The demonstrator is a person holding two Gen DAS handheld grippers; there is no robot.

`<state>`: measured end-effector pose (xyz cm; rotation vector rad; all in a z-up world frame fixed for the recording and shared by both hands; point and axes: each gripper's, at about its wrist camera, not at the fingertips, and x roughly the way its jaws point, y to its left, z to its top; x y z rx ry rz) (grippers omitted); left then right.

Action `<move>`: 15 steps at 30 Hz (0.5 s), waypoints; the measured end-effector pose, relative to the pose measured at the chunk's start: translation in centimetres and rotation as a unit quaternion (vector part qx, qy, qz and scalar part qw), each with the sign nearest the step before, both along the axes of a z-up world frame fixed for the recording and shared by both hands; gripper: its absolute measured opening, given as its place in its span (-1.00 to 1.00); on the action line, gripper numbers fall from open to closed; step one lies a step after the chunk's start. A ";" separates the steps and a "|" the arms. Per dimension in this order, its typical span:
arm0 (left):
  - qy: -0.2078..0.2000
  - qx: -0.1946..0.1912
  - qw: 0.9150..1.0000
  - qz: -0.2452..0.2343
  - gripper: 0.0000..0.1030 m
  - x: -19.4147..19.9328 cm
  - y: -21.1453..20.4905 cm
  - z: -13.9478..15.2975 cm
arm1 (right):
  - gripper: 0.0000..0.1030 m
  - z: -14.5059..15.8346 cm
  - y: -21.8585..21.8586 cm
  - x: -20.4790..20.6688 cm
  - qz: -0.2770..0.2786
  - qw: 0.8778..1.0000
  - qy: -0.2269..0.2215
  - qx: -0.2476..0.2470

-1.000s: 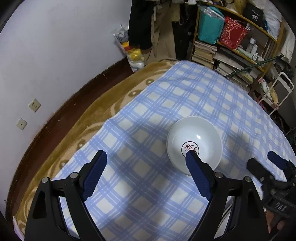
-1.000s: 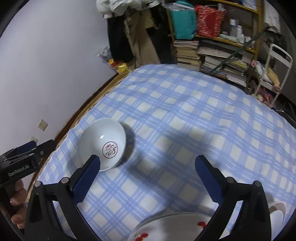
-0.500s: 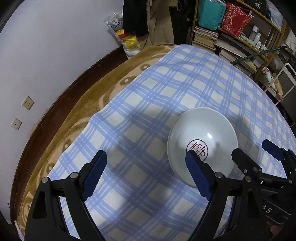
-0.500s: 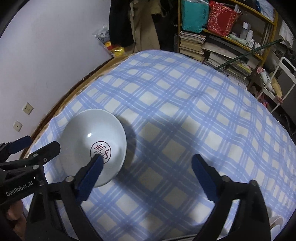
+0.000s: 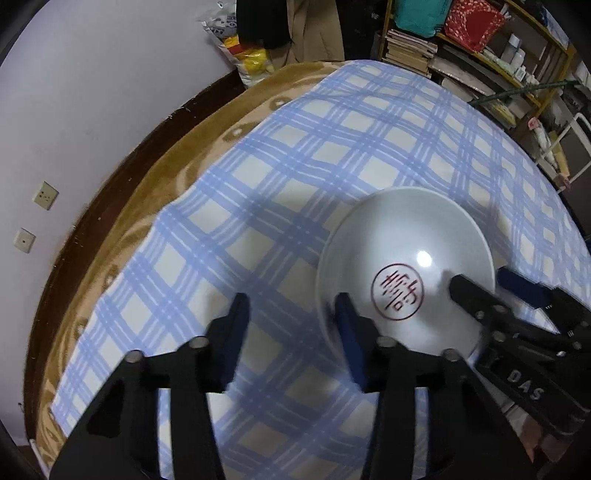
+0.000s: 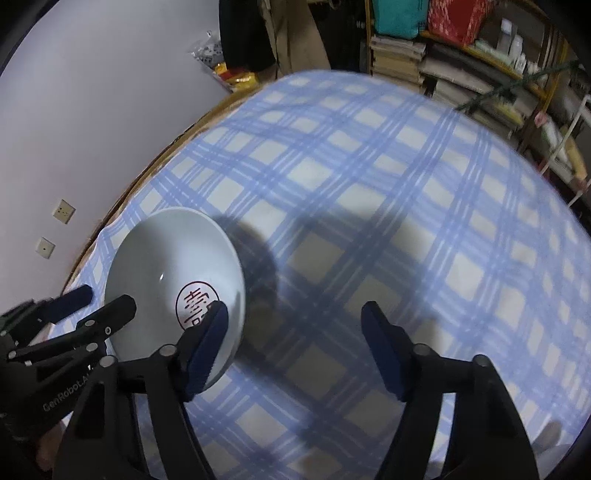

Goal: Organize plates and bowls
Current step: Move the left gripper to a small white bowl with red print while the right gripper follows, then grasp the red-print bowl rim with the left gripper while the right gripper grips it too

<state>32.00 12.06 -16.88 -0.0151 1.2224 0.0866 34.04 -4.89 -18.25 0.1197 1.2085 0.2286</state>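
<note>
A white bowl (image 5: 406,258) with a red round character mark inside sits on the blue checked cloth (image 5: 314,155). My left gripper (image 5: 291,328) is open, narrower than before; its right finger sits at the bowl's near-left rim and its left finger is outside on the cloth. The right gripper (image 5: 491,284) shows at the bowl's right side in this view. In the right wrist view the bowl (image 6: 166,273) is at lower left. My right gripper (image 6: 295,332) is open, its left finger over the bowl's rim, its right finger over the cloth.
A brown blanket (image 5: 177,162) edges the cloth along a white wall (image 5: 92,92) with sockets. Shelves of books and bags (image 5: 461,33) stand at the back. Hanging clothes (image 6: 258,33) and a plastic bag (image 5: 247,62) are at the far end.
Both grippers have moved in on the bowl, which looks larger now. Both pairs of jaws have narrowed. The plates at the right wrist view's bottom edge are out of view.
</note>
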 end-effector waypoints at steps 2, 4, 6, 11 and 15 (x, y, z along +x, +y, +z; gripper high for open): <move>0.004 -0.012 1.000 0.005 -0.35 0.1 -0.1 -0.3 | 0.07 -0.4 0.0 0.0 0.000 1.000 0.002 0.025; 0.011 -0.030 0.999 0.019 -0.38 0.3 0.2 -0.6 | -0.08 -0.6 0.0 -0.2 -0.006 0.999 0.000 0.041; 0.017 -0.048 0.998 0.027 -0.43 0.4 0.4 -0.9 | -0.24 -0.9 0.0 -0.3 -0.016 0.998 -0.001 0.052; 0.016 -0.086 0.995 0.038 -0.59 0.5 0.9 -1.0 | -0.63 -1.1 0.6 -0.2 -0.012 0.997 0.007 0.080; 0.011 -0.064 0.998 0.026 -0.74 0.4 -0.1 -0.9 | -0.78 -0.9 1.6 -0.6 -0.007 0.997 0.006 0.072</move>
